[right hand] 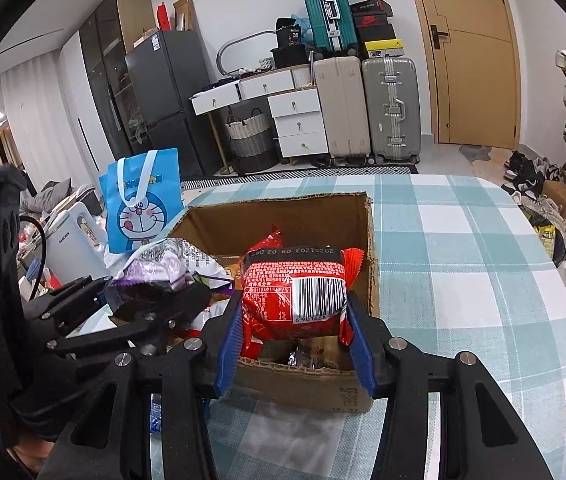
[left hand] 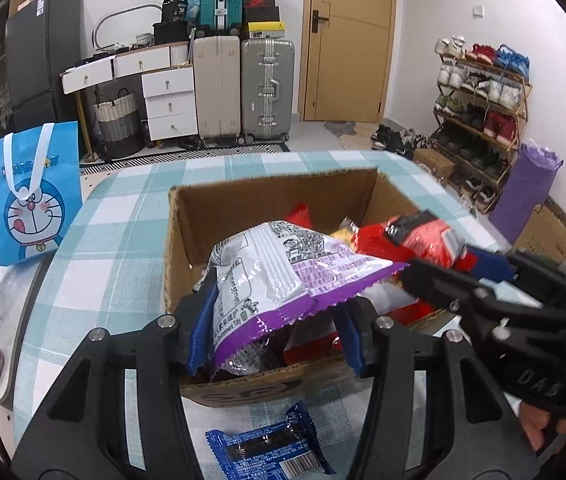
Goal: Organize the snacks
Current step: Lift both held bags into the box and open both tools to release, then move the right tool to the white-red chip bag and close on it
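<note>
An open cardboard box [left hand: 243, 200] [right hand: 367, 248] stands on the checked tablecloth with several snack packs inside. My left gripper [left hand: 275, 332] is shut on a purple and white snack bag [left hand: 279, 272] and holds it over the box's near edge; the bag also shows in the right wrist view [right hand: 163, 264]. My right gripper [right hand: 295, 344] is shut on a red snack pack [right hand: 295, 296] with a barcode, over the box's near side; that pack also shows in the left wrist view [left hand: 427, 236]. A blue snack pack [left hand: 267, 448] lies on the cloth in front of the box.
A blue Doraemon bag [left hand: 31, 192] [right hand: 143, 200] stands at the table's left edge. A white appliance [right hand: 71, 240] sits left of the table. Suitcases [left hand: 243, 88], drawers and a shoe rack [left hand: 479, 120] stand along the far walls.
</note>
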